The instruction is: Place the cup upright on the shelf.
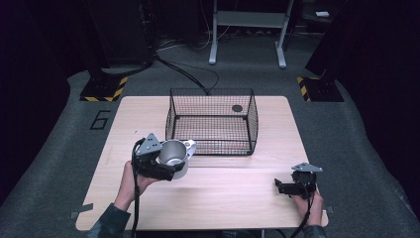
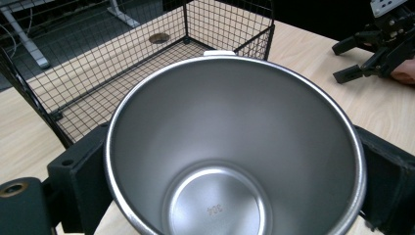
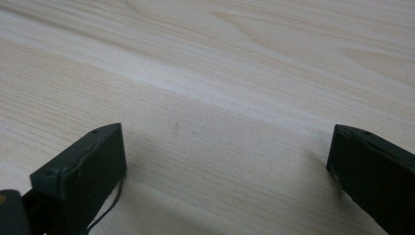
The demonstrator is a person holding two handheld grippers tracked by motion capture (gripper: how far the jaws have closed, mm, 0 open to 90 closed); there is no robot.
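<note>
Clearly the left gripper (image 1: 166, 166) pinches the shiny steel cup (image 1: 174, 157) by its sides, jaws clamped outside the wall, mouth tipped up, just beside the black wire-mesh basket (image 1: 212, 120), likely its destination; the right gripper (image 1: 287, 187) idles, jaws spread, over the pale wooden table (image 1: 233, 198).
</note>
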